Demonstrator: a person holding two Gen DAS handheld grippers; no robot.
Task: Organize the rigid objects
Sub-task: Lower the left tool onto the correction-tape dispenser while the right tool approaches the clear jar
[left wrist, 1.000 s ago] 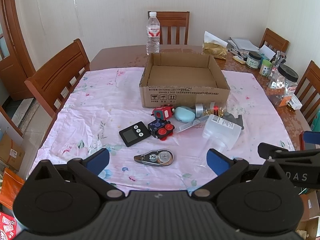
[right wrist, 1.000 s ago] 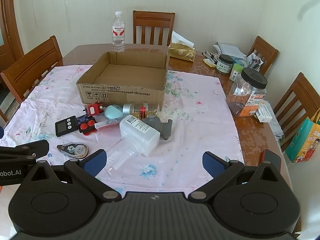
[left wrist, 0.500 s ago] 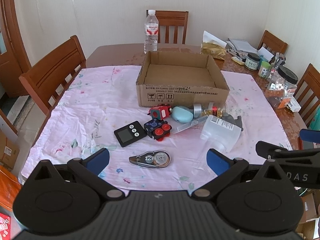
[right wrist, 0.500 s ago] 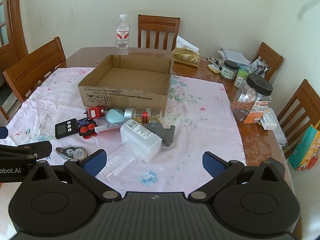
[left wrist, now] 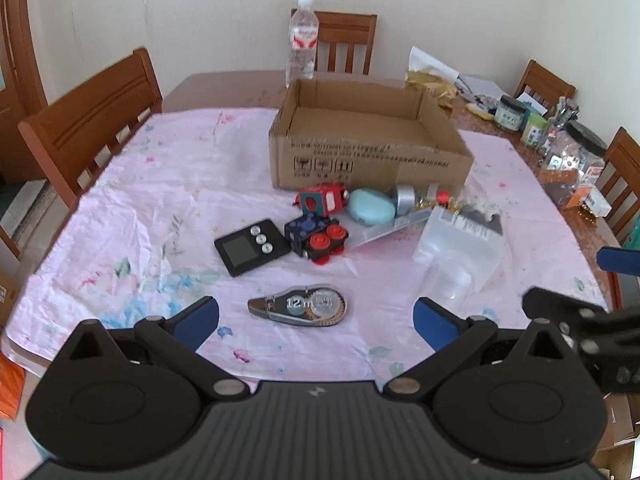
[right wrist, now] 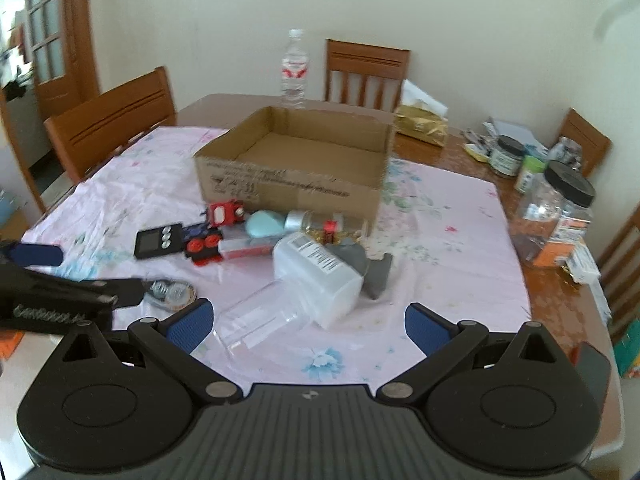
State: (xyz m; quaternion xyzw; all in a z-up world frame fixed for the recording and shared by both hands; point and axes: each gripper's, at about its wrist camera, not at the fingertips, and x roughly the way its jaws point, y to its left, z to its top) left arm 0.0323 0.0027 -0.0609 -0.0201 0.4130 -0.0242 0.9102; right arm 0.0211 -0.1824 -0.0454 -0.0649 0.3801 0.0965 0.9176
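An open empty cardboard box (left wrist: 372,148) (right wrist: 296,168) stands on the pink floral cloth. In front of it lie a correction tape (left wrist: 298,305), a black timer (left wrist: 250,246), a blue-and-red toy (left wrist: 316,236), a red toy (left wrist: 320,200), a light blue case (left wrist: 370,211), a small glass bottle (left wrist: 420,196), a white plastic bottle (left wrist: 460,248) (right wrist: 312,276) and a grey object (right wrist: 372,272). My left gripper (left wrist: 316,320) is open just short of the correction tape. My right gripper (right wrist: 306,322) is open just short of the white bottle.
A water bottle (left wrist: 302,44) stands behind the box. Jars, papers and a gold bag (right wrist: 420,128) crowd the right side (right wrist: 560,208) of the table. Wooden chairs (left wrist: 96,120) ring the table.
Both grippers have moved forward and lower toward the objects; the right view has swung slightly left. Nothing on the table has moved.
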